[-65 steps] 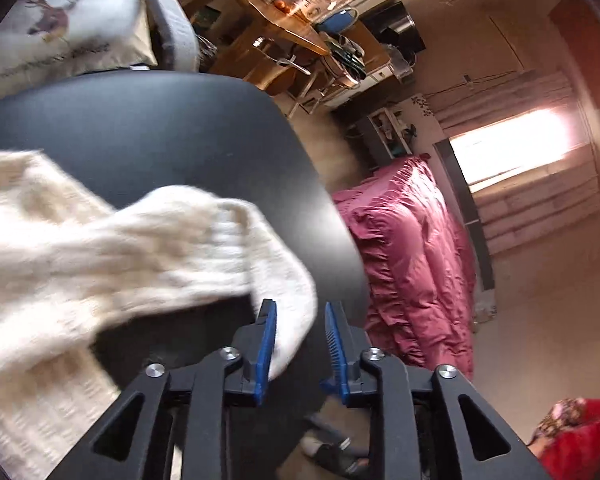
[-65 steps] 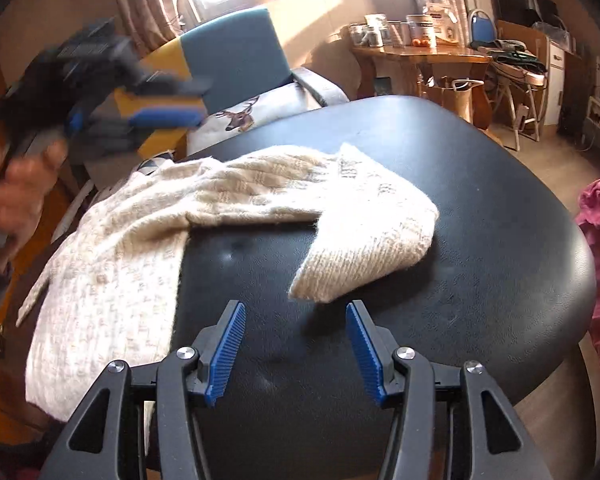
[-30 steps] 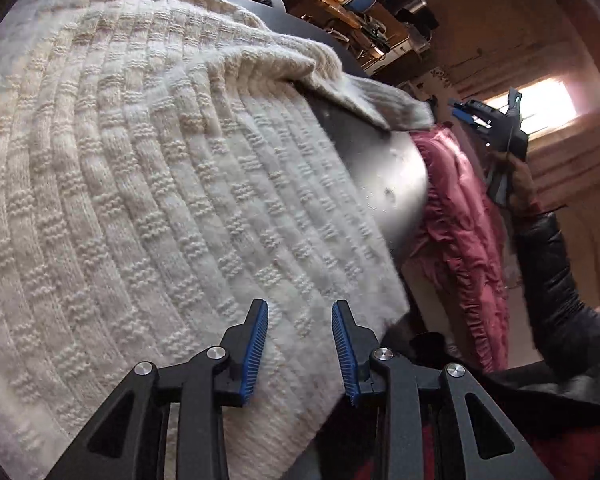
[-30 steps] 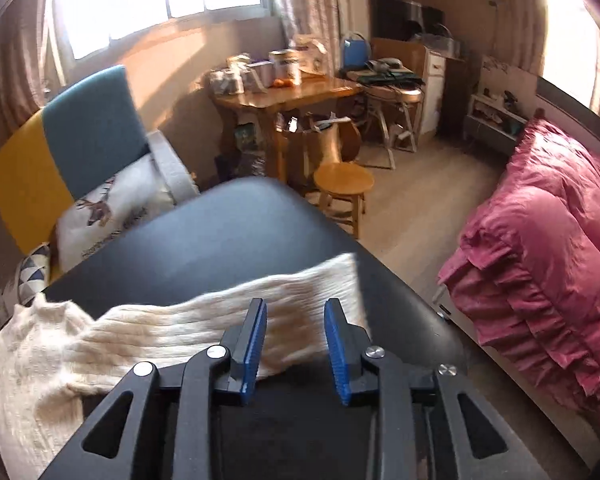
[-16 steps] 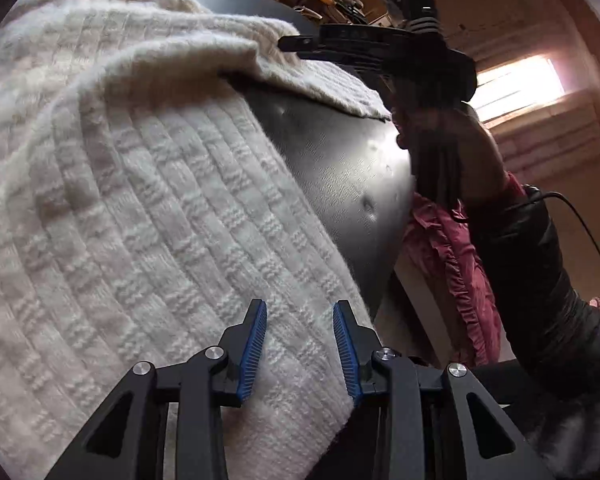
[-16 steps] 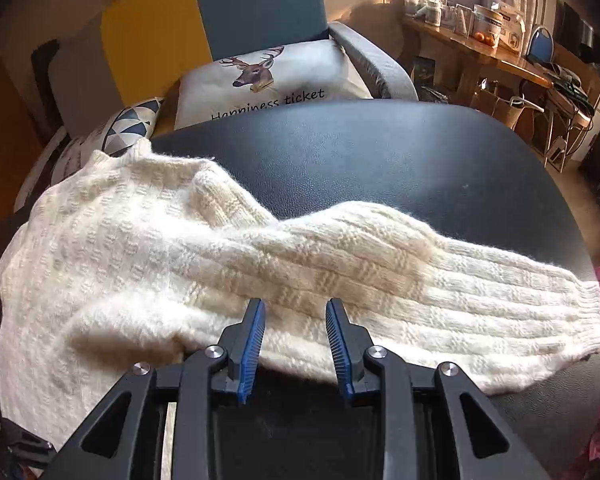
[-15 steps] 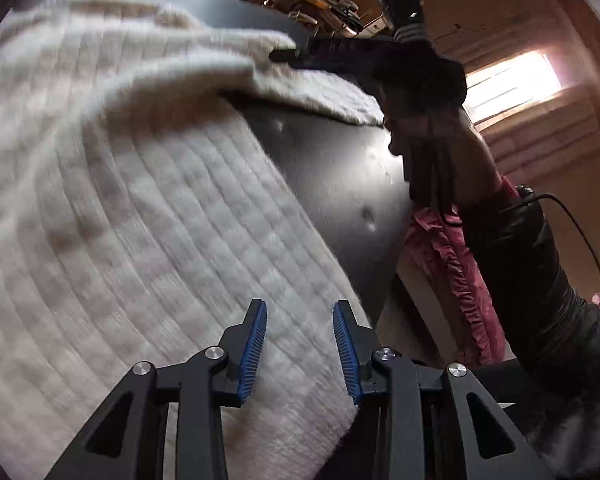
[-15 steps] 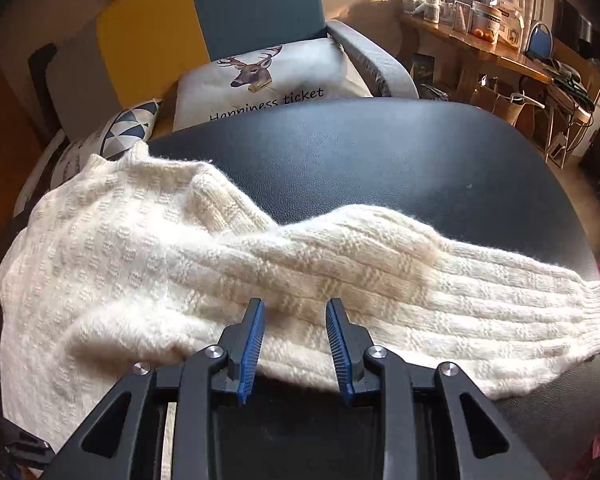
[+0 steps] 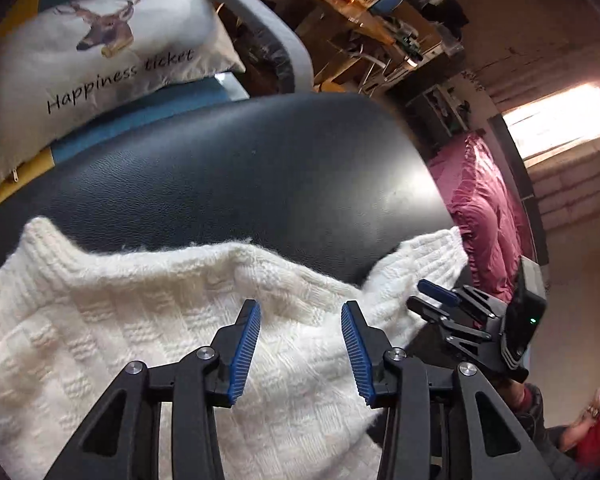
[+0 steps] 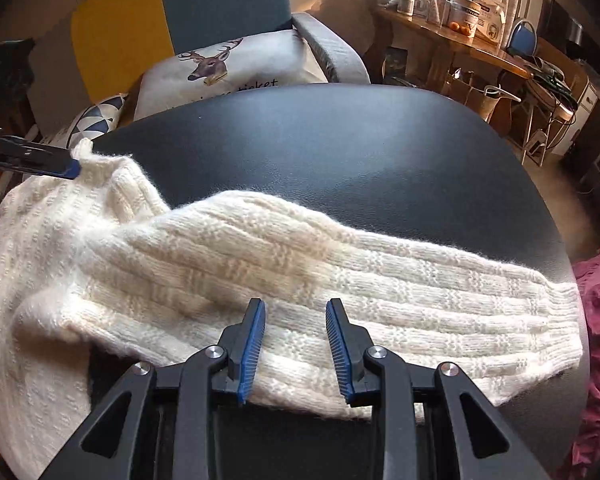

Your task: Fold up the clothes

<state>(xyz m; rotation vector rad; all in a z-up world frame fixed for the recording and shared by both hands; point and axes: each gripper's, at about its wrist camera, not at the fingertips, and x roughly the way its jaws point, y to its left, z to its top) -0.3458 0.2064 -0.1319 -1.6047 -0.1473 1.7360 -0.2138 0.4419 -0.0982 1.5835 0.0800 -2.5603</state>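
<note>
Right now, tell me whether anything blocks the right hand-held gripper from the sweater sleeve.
Nothing visible does. The right hand-held gripper is open directly over the sleeve, which lies flat on the black table with no other object on it.

The cream knitted sweater (image 10: 220,264) lay flat on the black counter (image 10: 340,152), its ribbed sleeve (image 10: 440,300) stretched rightward just ahead of the right hand-held gripper (image 10: 296,344), cuff at the counter's edge.

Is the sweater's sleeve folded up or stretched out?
Stretched out: the sleeve lies straight across the black table, cuff at the edge.
</note>
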